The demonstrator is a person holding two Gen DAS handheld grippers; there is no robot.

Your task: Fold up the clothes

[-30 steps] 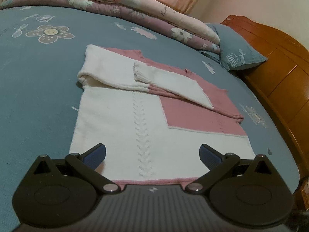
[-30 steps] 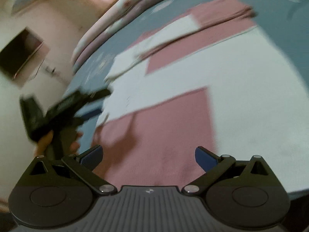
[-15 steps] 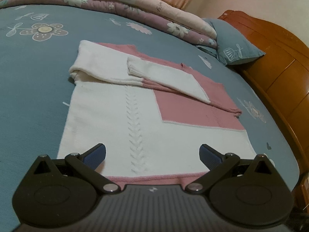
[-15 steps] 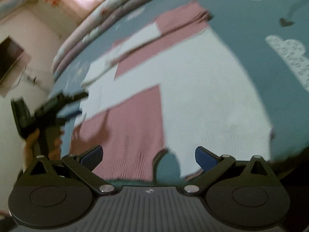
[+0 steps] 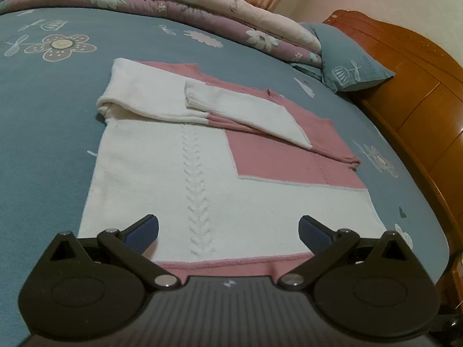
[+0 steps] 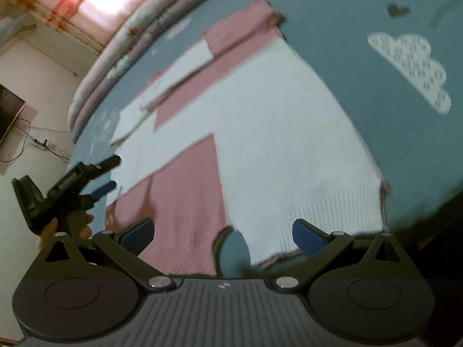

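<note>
1. Knit, white and pink: the sweater [image 5: 208, 167] lies flat on the blue bed [image 5: 43, 121], hem toward us, neckline toward the quilt [image 5: 162, 3].
2. From the left, our left gripper [image 5: 228, 228] hovers low over the hem with its jaws spread wide and nothing between them.
3. Past it, the left sleeve [image 5: 144, 95] lies folded in across the chest, all white.
4. Next to the right, the right sleeve [image 5: 254, 112] crosses over it, with its cuff near the middle, so both sleeves lie inward now.
5. To the right sit the pillow [image 5: 350, 69] and the headboard [image 5: 419, 92], clear of the work.
6. In the right wrist view, which is blurred, our right gripper [image 6: 222, 231] is at the hem's other corner, jaws also apart and empty; the hem edge lies just between them.
7. We judge the fold partway along: sleeves in, body at full length. What looks left is bringing the hem up toward the neckline. Both grippers sit at the hem, which fits that, though neither has closed on cloth.
</note>
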